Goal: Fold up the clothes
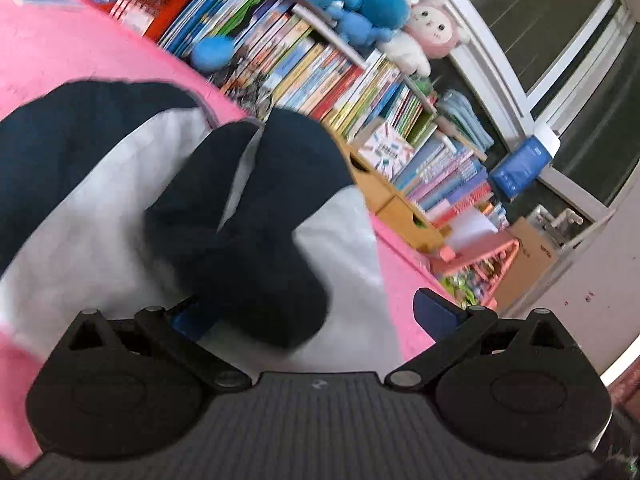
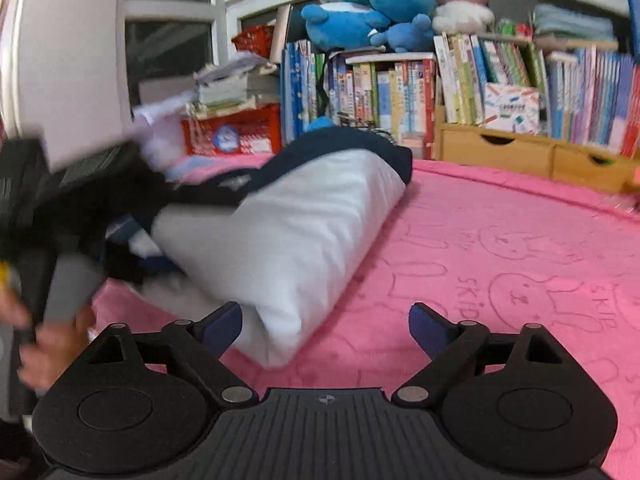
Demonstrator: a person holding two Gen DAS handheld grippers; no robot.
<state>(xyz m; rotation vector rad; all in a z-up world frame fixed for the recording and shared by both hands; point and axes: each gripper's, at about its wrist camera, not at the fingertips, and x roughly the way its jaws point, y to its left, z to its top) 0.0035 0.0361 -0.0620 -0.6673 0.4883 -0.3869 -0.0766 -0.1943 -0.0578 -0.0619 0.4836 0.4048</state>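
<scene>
A navy and white garment (image 1: pixel 248 216) lies bunched on the pink blanket (image 1: pixel 80 48). My left gripper (image 1: pixel 312 316) hangs right over it, fingers spread wide, with a navy fold lying between them and covering part of the left fingertip. In the right wrist view the same garment (image 2: pixel 288 232) is a thick white roll with navy on top. My right gripper (image 2: pixel 328 328) is open just in front of the roll's near end, and its left fingertip (image 2: pixel 224 326) is close to the white cloth. The left gripper (image 2: pixel 72 208) is a dark blur at the roll's left end, held by a hand (image 2: pixel 48 344).
Shelves of books (image 2: pixel 400 92) and wooden drawers (image 2: pixel 520 152) line the far edge of the blanket (image 2: pixel 500 260), with plush toys (image 2: pixel 380 4) on top. A red crate (image 2: pixel 236 132) and stacked papers stand at the back left. A window frame (image 1: pixel 520 80) lies beyond.
</scene>
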